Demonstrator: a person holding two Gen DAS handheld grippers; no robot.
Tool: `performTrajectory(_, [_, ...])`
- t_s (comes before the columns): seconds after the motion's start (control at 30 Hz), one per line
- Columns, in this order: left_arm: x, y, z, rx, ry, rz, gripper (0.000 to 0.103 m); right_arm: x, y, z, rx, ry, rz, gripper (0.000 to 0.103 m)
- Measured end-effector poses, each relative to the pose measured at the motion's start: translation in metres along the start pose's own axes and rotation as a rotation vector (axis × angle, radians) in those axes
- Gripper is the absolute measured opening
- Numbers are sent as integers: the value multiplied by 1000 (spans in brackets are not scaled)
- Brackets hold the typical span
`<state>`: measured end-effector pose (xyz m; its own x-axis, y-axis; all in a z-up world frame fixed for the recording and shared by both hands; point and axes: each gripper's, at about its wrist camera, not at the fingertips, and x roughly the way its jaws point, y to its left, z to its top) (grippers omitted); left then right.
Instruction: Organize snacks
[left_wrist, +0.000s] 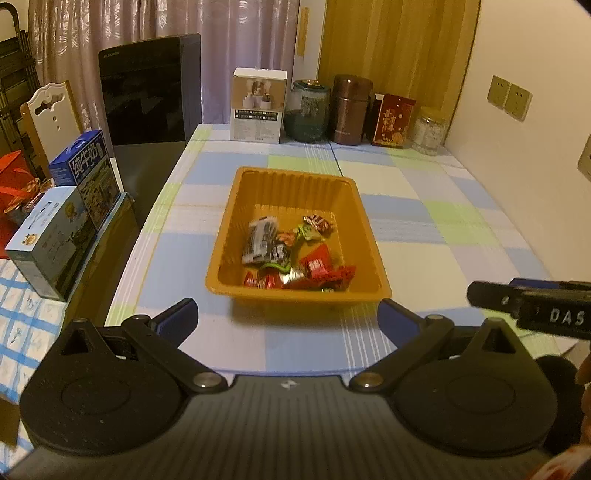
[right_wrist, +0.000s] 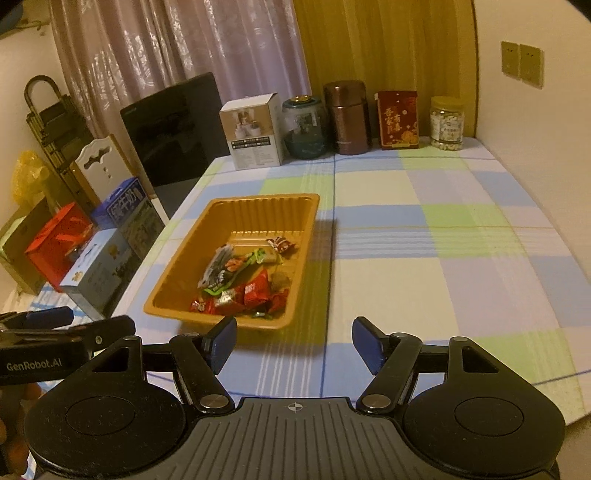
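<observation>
The wrapped snacks (left_wrist: 288, 254) lie heaped in the near half of the orange tray (left_wrist: 236, 206), which sits on the checked table (left_wrist: 424, 206) toward its left edge, with the far half of the tray bare. No loose snack shows on the cloth in either view, so the gathering step looks finished or nearly so. Both tools hang above the near edge of the table, clear of the tray. The left hand-held gripper (left_wrist: 288, 317) has its jaws apart and nothing between them; the right hand-held gripper (right_wrist: 293, 341) likewise stands apart and empty. The boxes, jars and flask along the far edge appear to be no part of this job. If anything is left, the next move calls for checking the cloth outside these views for a stray packet, then descending on it with jaws spread and carrying it to the tray.
</observation>
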<state>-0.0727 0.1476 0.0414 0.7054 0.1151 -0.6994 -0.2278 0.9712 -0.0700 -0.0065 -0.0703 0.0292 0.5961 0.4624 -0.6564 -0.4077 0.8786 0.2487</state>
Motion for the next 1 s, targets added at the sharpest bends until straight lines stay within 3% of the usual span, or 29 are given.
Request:
performTrajectory(0.43, [-46,-16,-17,30,-26,19,102,-44,8,-24,-2,-39,-9,69])
performTrajectory(1.0, [-65,-24,-36,30,-42,14,103,-69,19,-43,-39,-64,-27,69])
